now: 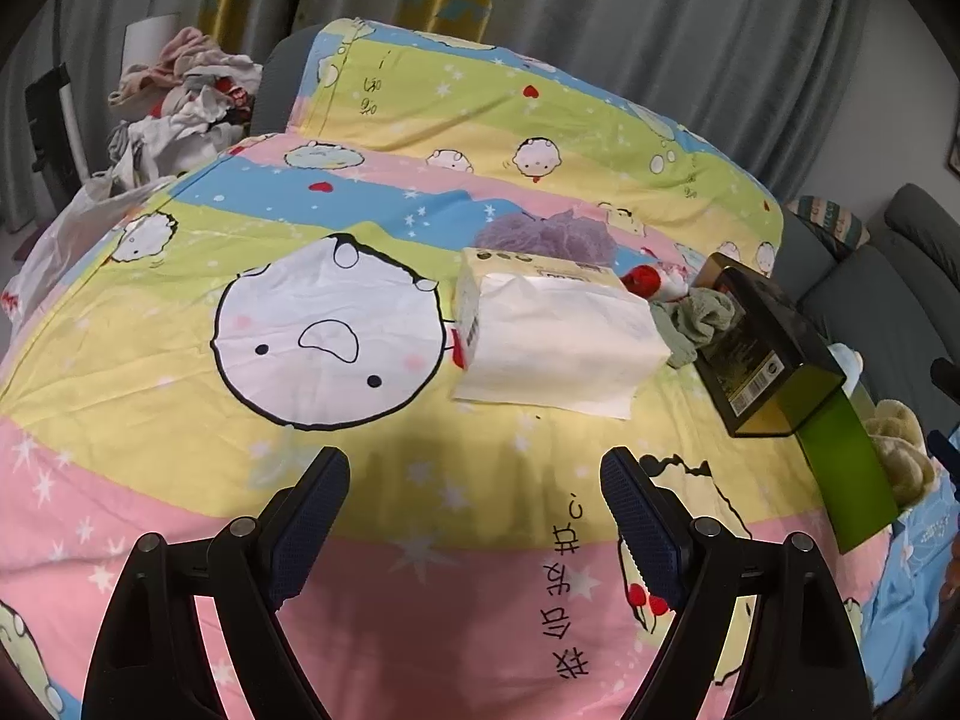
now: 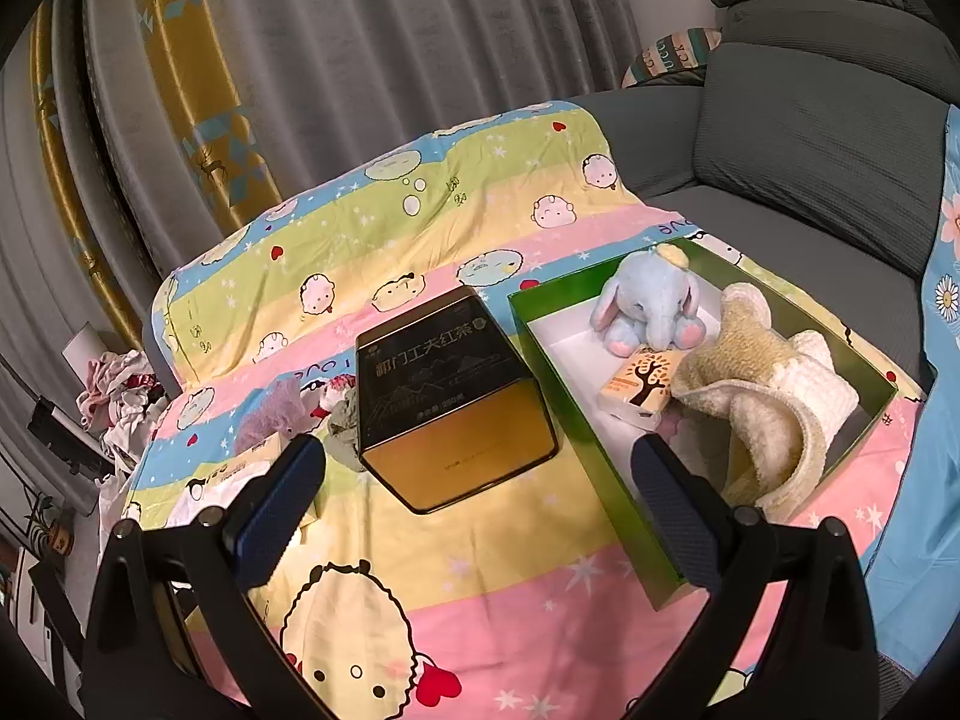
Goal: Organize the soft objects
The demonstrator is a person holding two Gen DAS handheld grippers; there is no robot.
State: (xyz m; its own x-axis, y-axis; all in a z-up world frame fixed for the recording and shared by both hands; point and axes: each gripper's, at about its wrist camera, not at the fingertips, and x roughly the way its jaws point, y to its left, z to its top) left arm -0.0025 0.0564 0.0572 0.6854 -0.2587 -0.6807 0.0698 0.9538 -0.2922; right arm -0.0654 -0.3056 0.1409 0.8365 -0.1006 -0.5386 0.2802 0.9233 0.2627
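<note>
My left gripper (image 1: 474, 480) hangs open over the cartoon-print quilt (image 1: 180, 420), with nothing between its fingers. Just beyond it lies a white tissue pack (image 1: 558, 336). Behind the pack sit a purple fluffy item (image 1: 546, 234), a red-and-white item (image 1: 651, 282) and a grey-green cloth (image 1: 702, 318). My right gripper (image 2: 477, 456) is also open and empty, in front of a dark tin (image 2: 450, 396). To the tin's right a green box (image 2: 576, 420) holds a blue elephant plush (image 2: 651, 306), a small orange tissue packet (image 2: 642, 384) and a cream fleece (image 2: 762, 408).
The dark tin (image 1: 762, 342) stands between the loose soft items and the green box (image 1: 840, 456). A pile of clothes (image 1: 180, 102) lies at the far left beyond the quilt. A grey sofa (image 2: 840, 168) and grey curtains (image 2: 360, 60) close off the back.
</note>
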